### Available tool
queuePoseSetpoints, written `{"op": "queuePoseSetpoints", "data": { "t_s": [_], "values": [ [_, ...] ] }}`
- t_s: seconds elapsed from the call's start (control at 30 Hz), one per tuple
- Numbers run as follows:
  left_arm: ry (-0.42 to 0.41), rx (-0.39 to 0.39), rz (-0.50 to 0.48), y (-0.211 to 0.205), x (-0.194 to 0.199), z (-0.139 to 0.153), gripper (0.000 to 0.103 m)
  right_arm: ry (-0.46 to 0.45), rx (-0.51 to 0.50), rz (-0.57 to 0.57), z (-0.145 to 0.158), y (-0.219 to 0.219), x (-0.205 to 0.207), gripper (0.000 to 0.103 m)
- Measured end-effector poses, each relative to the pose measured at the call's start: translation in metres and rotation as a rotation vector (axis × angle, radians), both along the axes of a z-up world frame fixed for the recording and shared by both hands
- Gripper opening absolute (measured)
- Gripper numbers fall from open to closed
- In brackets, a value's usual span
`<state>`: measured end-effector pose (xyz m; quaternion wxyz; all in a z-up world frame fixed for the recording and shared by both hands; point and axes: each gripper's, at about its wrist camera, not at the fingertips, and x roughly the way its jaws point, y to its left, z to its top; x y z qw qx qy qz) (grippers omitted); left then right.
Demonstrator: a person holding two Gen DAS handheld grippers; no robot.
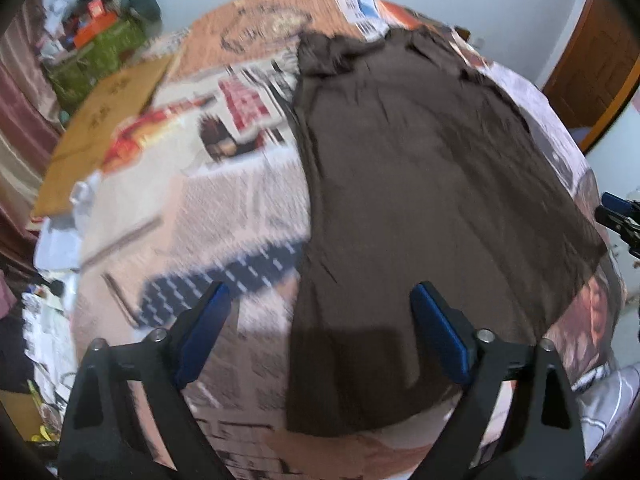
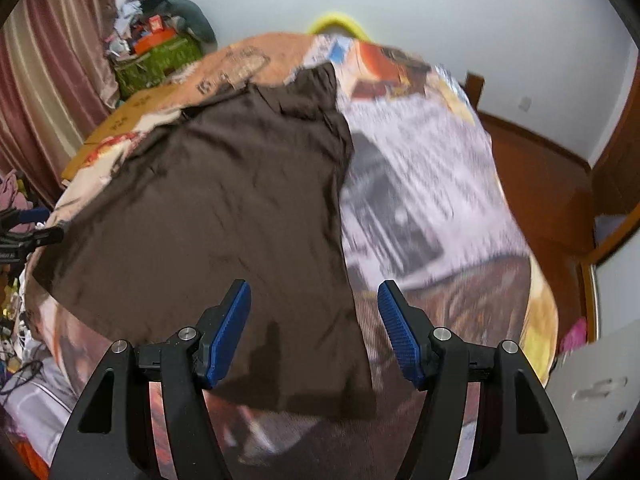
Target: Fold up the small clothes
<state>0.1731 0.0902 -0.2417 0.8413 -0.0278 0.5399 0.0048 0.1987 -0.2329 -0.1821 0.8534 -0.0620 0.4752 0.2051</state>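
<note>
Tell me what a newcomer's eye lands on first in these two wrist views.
The big dark brown garment spread flat takes the middle of both views, lying on a busy newspaper-print cover. Next come the blue pads: the left hand-held gripper is open above the garment's near left edge, the right hand-held gripper open above its near right corner. A flat cardboard sheet lies far left.

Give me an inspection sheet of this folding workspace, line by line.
Surface: newspaper-print bedspread, blurred.
Job's things: brown garment spread flat, lightly wrinkled, not yet folded.
Clutter: flat cardboard at the far left edge; yellow object behind the far edge.
Grippers: left gripper open above the garment's near left edge; right gripper open above its near right edge; neither holds cloth.
Cables: nothing seen on the surface.
Surroundings: pink curtain, piled green box, wooden door.
</note>
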Motion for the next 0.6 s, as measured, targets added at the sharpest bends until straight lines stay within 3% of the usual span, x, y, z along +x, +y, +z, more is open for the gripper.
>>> {"op": "queuePoseSetpoints", "data": {
  "t_s": [0.2,0.3,0.37,0.43,0.6],
  "values": [
    [0.017,-0.126,0.019,0.005,-0.004,-0.006,0.067,0.058,0.008,-0.012,-0.021,-0.008,-0.009,0.062],
    [0.006,-0.12,-0.007,-0.001,-0.007,-0.005,0.054,0.108,0.025,0.01,-0.032,-0.004,-0.012,0.062],
    [-0.006,-0.105,-0.04,-0.008,-0.009,-0.003,0.034,0.112,0.021,0.024,-0.037,-0.001,-0.016,0.062],
    [-0.015,-0.094,-0.057,-0.014,-0.01,-0.002,0.025,0.108,0.022,0.031,-0.038,0.0,-0.019,0.062],
    [-0.022,-0.087,-0.052,-0.017,-0.007,-0.002,0.014,0.14,0.085,0.025,-0.044,-0.003,-0.017,0.049]
  ]
}}
